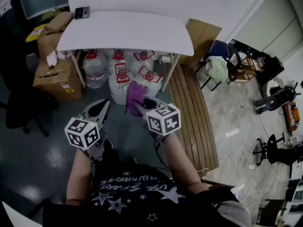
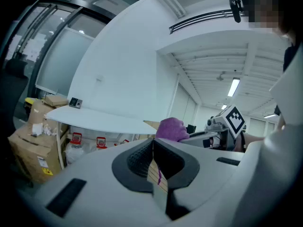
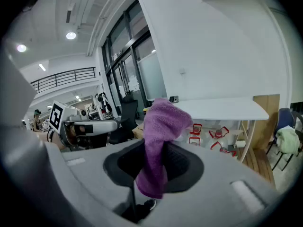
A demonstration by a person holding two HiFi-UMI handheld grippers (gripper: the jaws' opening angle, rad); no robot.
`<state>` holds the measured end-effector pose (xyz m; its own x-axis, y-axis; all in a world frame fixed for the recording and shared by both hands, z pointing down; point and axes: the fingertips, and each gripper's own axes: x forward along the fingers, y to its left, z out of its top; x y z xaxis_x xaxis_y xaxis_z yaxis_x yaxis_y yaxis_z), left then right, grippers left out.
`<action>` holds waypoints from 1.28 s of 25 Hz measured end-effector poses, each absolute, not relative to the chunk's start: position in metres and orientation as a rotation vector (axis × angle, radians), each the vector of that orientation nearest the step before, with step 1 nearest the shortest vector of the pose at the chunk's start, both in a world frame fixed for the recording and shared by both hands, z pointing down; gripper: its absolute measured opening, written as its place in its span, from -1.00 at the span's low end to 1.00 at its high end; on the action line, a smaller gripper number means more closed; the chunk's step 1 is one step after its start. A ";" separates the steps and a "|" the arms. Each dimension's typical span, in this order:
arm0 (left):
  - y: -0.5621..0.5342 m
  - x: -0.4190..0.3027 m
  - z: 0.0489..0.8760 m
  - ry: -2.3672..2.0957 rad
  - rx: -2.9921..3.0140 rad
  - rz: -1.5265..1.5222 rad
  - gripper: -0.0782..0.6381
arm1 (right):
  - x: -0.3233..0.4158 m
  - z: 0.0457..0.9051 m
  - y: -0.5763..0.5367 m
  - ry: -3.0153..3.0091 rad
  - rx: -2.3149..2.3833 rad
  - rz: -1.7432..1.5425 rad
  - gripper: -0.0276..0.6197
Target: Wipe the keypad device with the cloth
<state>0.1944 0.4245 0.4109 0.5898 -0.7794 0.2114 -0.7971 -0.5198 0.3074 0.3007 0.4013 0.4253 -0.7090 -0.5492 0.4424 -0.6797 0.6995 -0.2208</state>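
The keypad device point(image 1: 82, 12) is a small dark box on the far left corner of the white table point(image 1: 128, 32). It also shows small in the left gripper view as the keypad device point(image 2: 75, 102) and in the right gripper view as the keypad device point(image 3: 174, 99). My right gripper point(image 1: 138, 106) is shut on a purple cloth point(image 1: 135, 95), held in the air well short of the table. The cloth point(image 3: 158, 141) sticks up between its pads. My left gripper point(image 1: 104, 104) hangs beside it, jaws shut with nothing between them point(image 2: 152, 148). The cloth point(image 2: 171, 128) shows to its right.
Several water jugs point(image 1: 118, 72) stand under the table. Cardboard boxes point(image 1: 54, 77) are stacked at the left, with a black chair point(image 1: 19, 108) beside them. Wooden slats point(image 1: 189, 112) lie on the floor at the right, and chairs point(image 1: 222, 65) stand beyond them.
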 end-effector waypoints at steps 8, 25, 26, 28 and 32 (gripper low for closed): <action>0.433 0.193 0.414 -1.262 2.447 0.057 -0.76 | 0.297 0.426 0.412 -2.567 0.940 0.525 -0.62; 0.387 0.152 0.444 -1.184 2.405 0.081 -0.76 | 0.260 0.447 0.363 -2.542 0.995 0.587 -0.62; 0.380 0.144 0.445 -1.178 2.403 0.081 -0.76 | 0.254 0.446 0.356 -2.542 1.010 0.592 -0.62; 0.365 0.128 0.444 -1.170 2.403 0.081 -0.76 | 0.241 0.443 0.340 -2.529 1.043 0.592 -0.62; 0.334 0.093 0.447 -1.163 2.398 0.101 -0.76 | 0.215 0.436 0.302 -2.515 1.097 0.587 -0.62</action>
<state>0.0929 0.3340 0.4470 0.6380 -0.7237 0.2632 -0.7581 -0.5304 0.3794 0.2155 0.3017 0.4355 -0.6467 -0.6126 0.4544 -0.7504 0.6177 -0.2353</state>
